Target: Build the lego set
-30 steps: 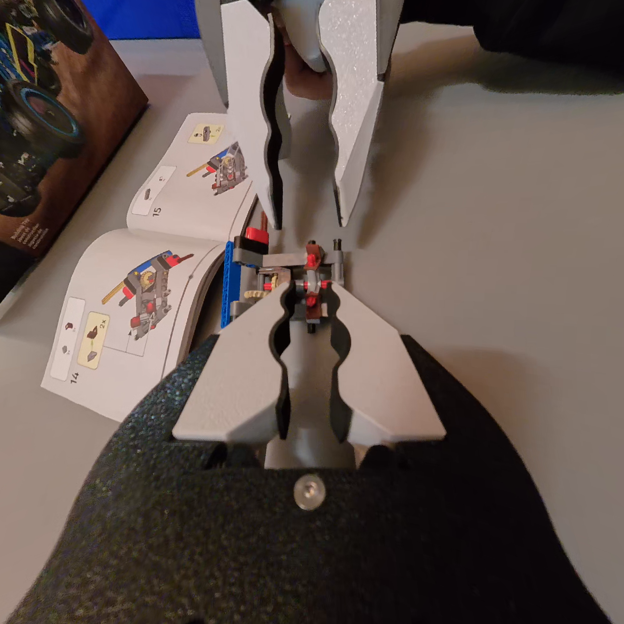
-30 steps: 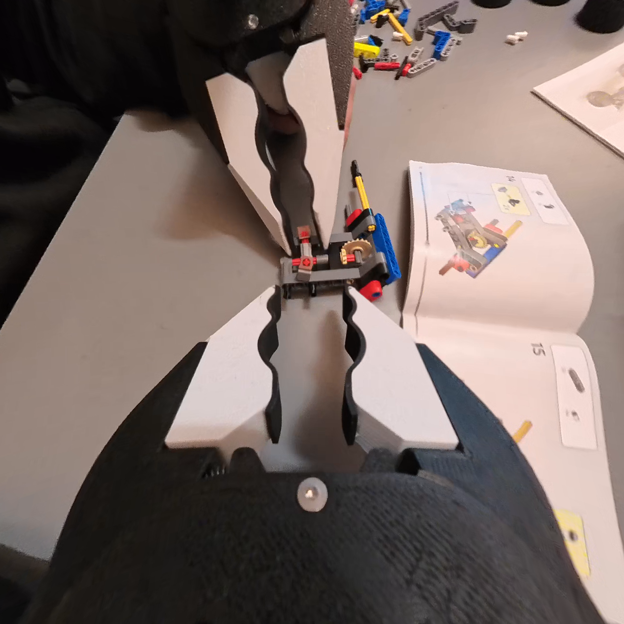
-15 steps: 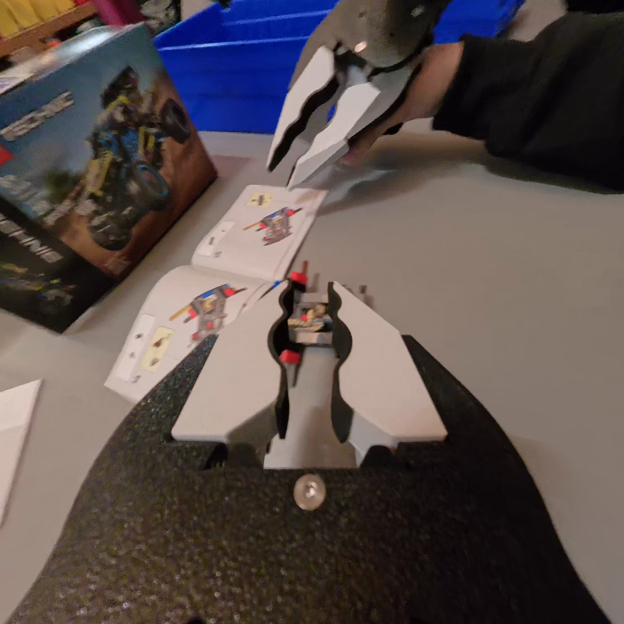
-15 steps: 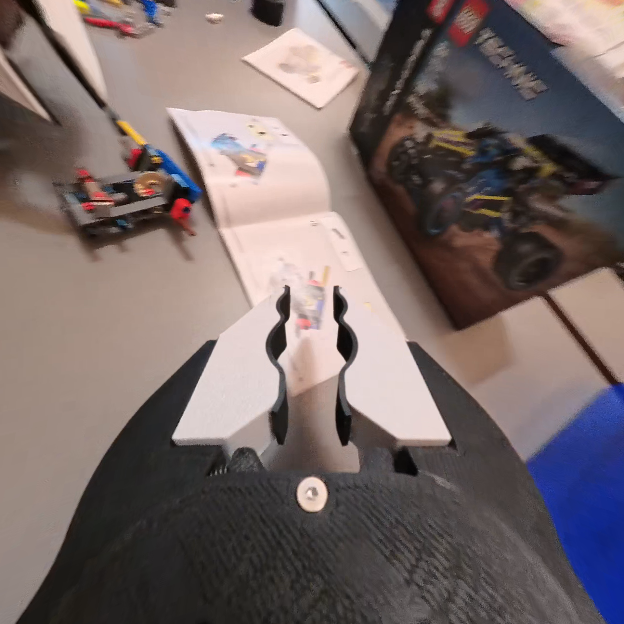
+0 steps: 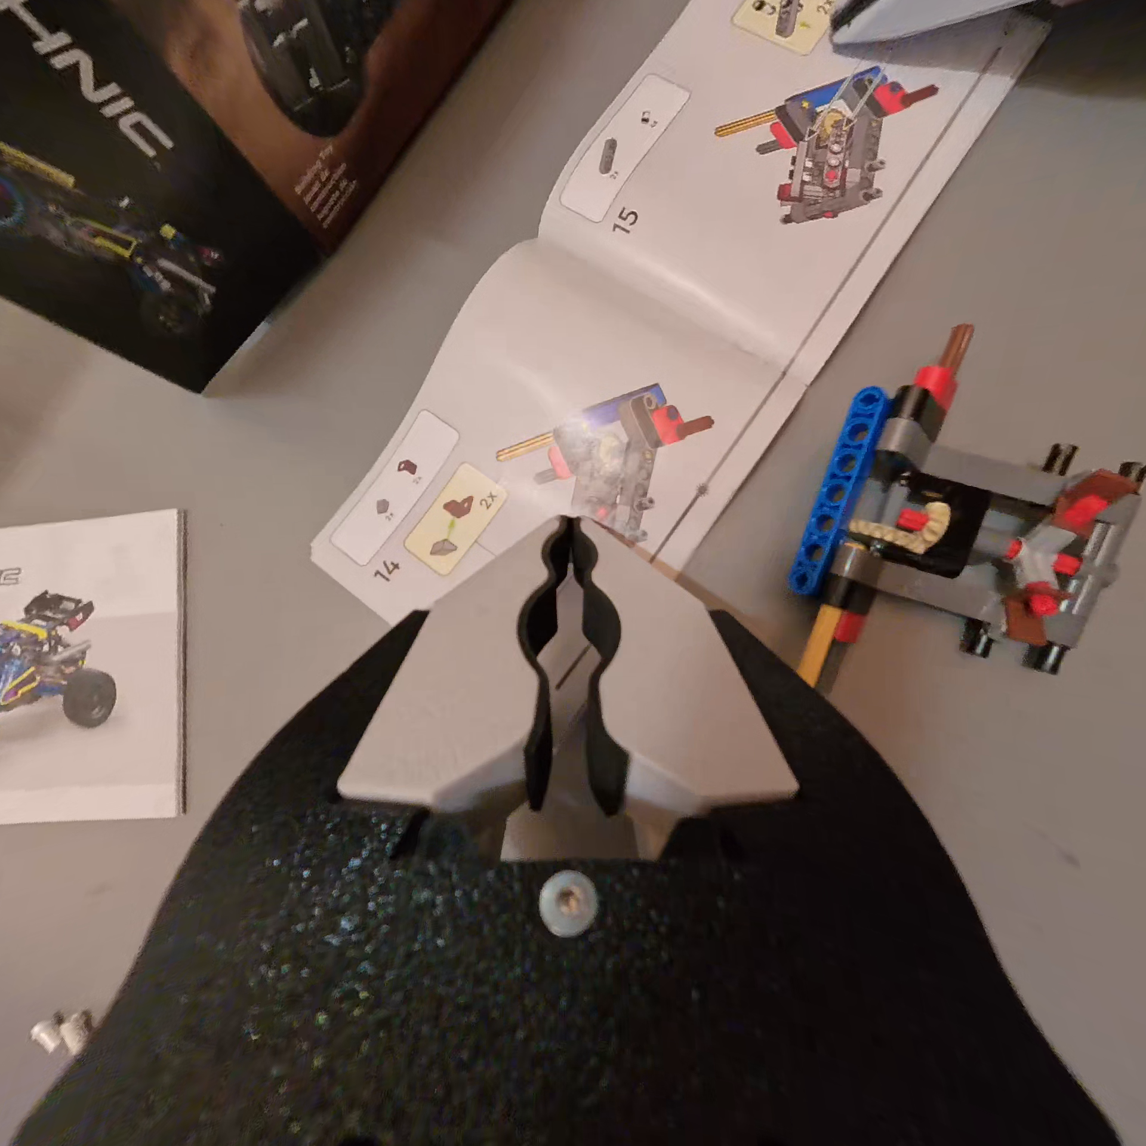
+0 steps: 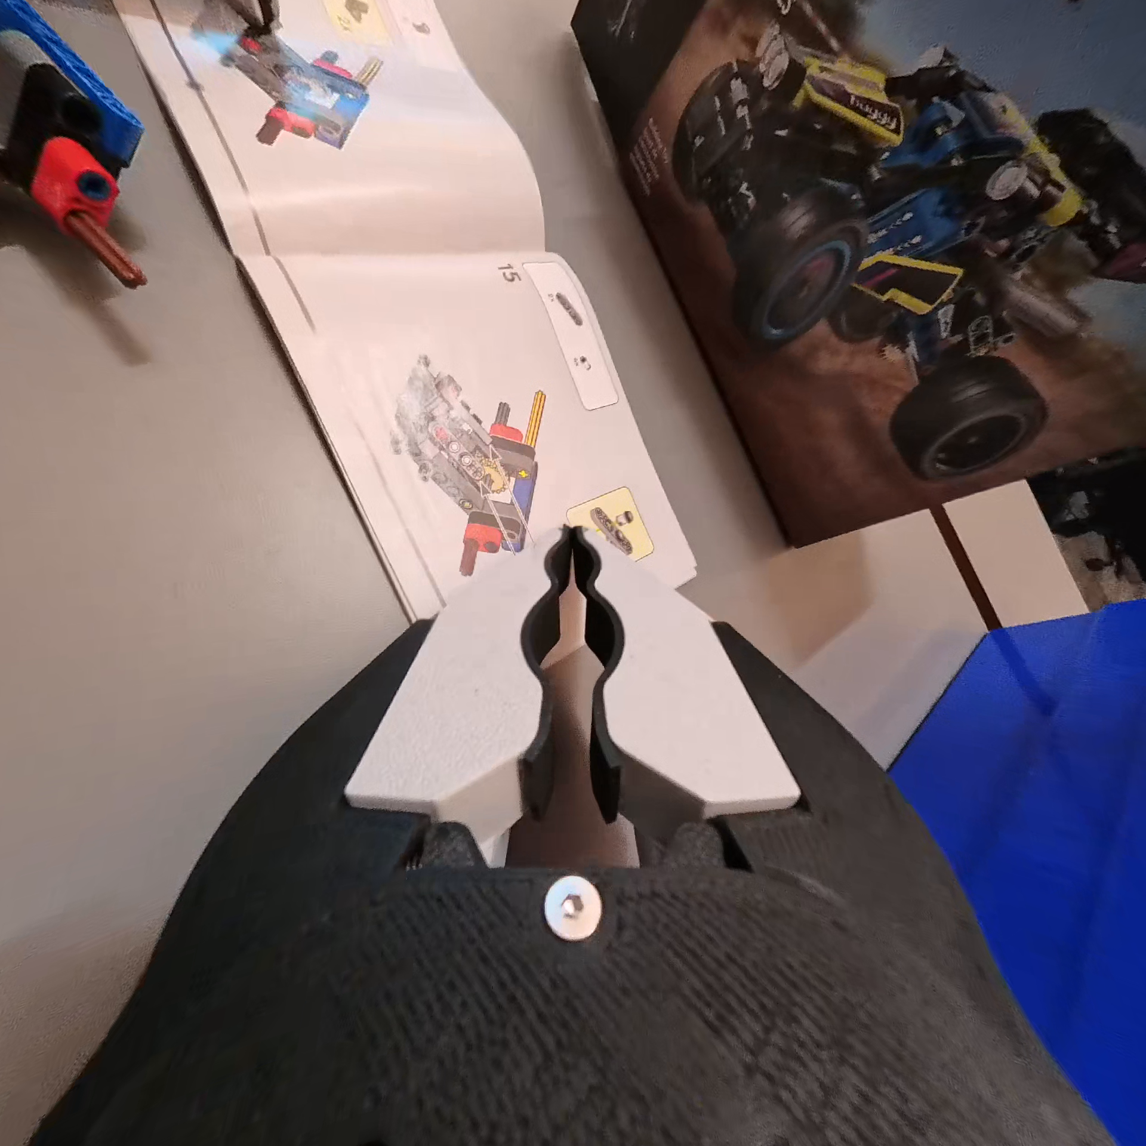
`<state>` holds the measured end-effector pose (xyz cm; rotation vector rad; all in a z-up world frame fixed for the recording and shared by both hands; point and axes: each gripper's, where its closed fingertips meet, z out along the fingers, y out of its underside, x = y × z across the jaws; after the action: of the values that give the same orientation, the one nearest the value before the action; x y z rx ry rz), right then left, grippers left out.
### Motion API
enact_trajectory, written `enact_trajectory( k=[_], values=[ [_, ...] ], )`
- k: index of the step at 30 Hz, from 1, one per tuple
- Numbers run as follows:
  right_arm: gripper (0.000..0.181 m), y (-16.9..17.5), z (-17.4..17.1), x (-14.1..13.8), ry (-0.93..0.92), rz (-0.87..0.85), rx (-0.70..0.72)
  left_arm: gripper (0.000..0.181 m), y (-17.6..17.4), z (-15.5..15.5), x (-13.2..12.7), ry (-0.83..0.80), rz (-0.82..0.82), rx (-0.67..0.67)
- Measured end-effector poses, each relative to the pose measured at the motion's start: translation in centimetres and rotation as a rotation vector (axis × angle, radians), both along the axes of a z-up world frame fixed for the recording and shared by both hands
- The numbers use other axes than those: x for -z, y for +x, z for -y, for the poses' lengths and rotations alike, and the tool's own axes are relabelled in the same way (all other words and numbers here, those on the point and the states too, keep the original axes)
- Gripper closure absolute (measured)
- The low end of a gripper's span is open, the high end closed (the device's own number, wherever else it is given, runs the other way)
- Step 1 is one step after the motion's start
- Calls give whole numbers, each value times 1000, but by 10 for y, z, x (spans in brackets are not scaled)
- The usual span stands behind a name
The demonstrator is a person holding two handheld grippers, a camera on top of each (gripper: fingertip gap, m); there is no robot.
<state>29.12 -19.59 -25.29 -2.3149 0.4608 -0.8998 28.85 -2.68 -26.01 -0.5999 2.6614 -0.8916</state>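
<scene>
Left gripper (image 5: 569, 527) clenched, empty, tips over the open instruction booklet (image 5: 626, 347). Right gripper (image 6: 572, 534) likewise pinched shut on nothing, above the booklet's far page. Risk: a closed tip snagging a page, dragging it into the lego assembly (image 5: 967, 539). Assembly sits just right of booklet: grey frame, blue beam, tan gear, red pins, untouched.

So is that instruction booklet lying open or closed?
Open. The instruction booklet lies spread on the table, two facing pages with build diagrams showing and a raised fold between them, beside the part-built model.
</scene>
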Motion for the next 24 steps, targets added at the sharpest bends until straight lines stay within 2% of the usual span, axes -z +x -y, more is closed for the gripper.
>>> enact_trajectory(
  k=[4,9,13,16,18,22,24],
  values=[
    [181,2,-3,1,16,-21,-6,181,5,-11,0,-2,10,-29],
    [181,2,-3,0,5,-12,-4,180,8,-15,-5,-99,18,-85],
    [181,8,8,-19,27,97,51,180,10,-33,-56,-262,144,-136],
    [179,13,17,-44,170,172,111,180,8,-69,-95,-368,217,-217],
    [173,13,20,-55,288,193,131,179,1,-101,-111,-411,245,-277],
    [153,16,27,-64,404,207,162,166,-14,-188,-123,-352,293,-485],
    [148,17,32,-72,436,255,182,157,-25,-236,-124,-299,320,-609]
  ],
)
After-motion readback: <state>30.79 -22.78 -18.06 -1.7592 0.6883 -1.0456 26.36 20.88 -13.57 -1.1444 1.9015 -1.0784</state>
